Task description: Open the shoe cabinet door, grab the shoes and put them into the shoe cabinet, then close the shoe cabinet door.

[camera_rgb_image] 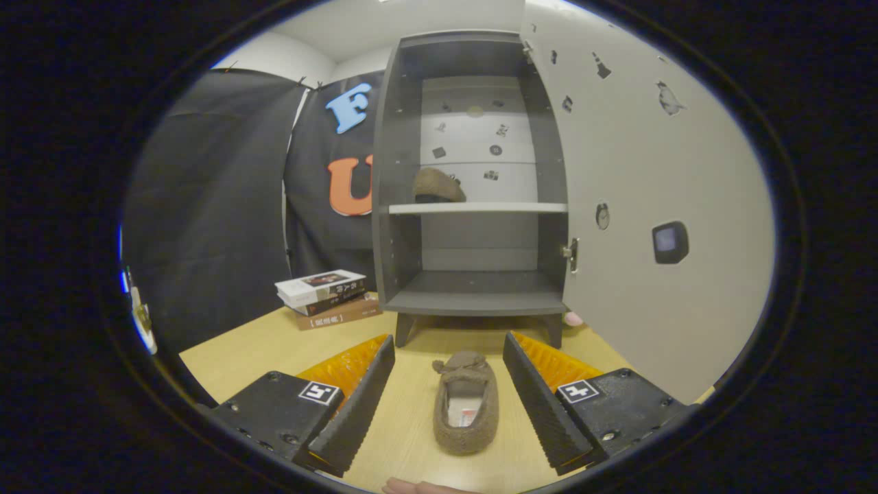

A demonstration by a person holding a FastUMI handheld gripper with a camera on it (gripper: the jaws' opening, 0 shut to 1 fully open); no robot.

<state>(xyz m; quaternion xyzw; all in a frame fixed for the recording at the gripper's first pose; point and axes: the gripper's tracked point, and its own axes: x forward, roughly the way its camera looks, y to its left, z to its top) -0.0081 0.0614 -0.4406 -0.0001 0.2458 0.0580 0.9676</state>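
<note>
Wooden tabletop [233, 357] carries the shoe cabinet [473, 178], its door [645, 206] swung wide — one shoe [437, 185] already on the middle shelf. A second shoe [465, 405] lies between the spread fingers of the gripper [449, 398], untouched. Stacked books [329, 296] sit beside the cabinet; a hand [418, 487] is cut off below.

The gripper [449, 391] has its fingers spread wide, one brown shoe [466, 403] lying on the table [240, 350] between them, not touched. Straight ahead the shoe cabinet [473, 185] is wide open, door [645, 206] swung off to the right. Bottom compartment is free. Another shoe [437, 185] takes the left of the upper shelf [478, 207]. Stack of books [328, 297] sits left of the cabinet.
</note>
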